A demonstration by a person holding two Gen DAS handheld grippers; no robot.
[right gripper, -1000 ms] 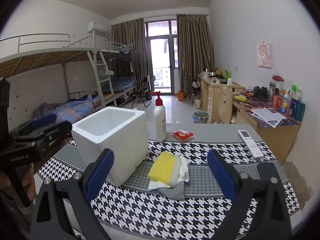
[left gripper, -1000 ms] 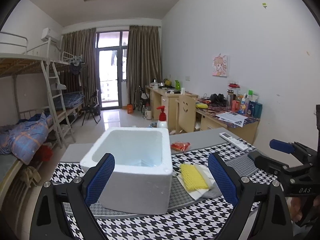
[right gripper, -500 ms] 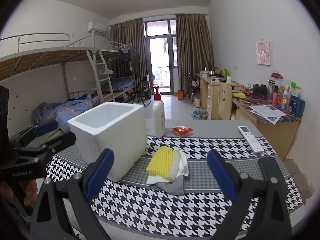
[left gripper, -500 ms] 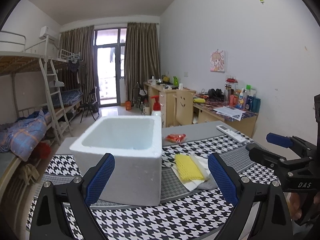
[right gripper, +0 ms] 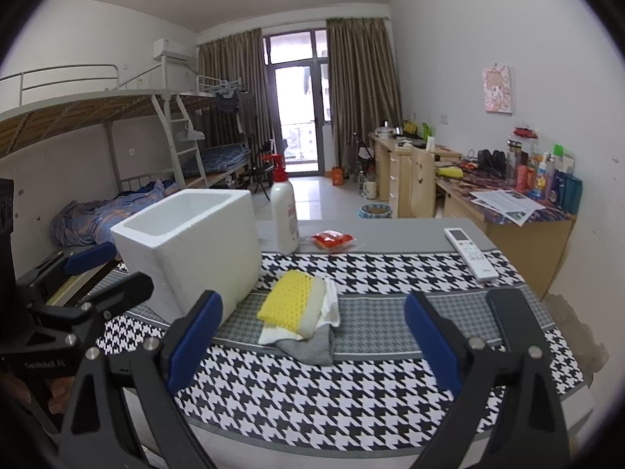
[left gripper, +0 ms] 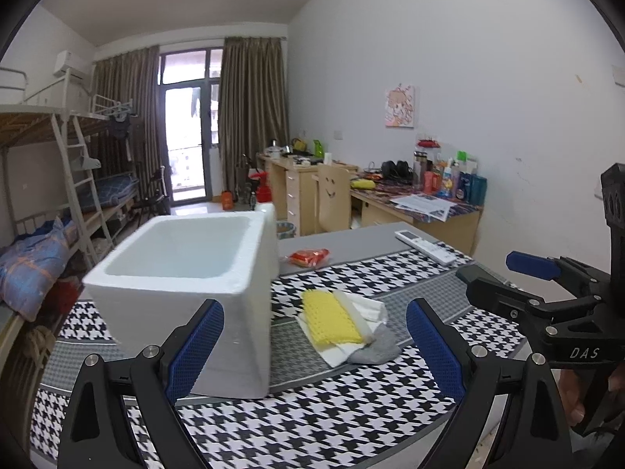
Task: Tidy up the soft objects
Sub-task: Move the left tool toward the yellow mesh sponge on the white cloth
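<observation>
Styrofoam, light and unweighted, is being judged the hazard: the white box (right gripper: 187,250) could be knocked aside as the soft pile of yellow sponge (right gripper: 289,299), white cloth and grey cloth just beside it is approached by both widely spread, empty tools (left gripper: 314,346) (right gripper: 312,342).

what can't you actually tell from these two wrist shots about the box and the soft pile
- Foam box floor: the right wrist view sits too low, and in the left wrist view its near wall hides the bottom.
- Pump bottle: almost wholly behind the box in the left wrist view.
- Grey cloth: mostly buried under the yellow sponge and white cloth, so its type is unclear.
- Red packet: print too small to read.
</observation>
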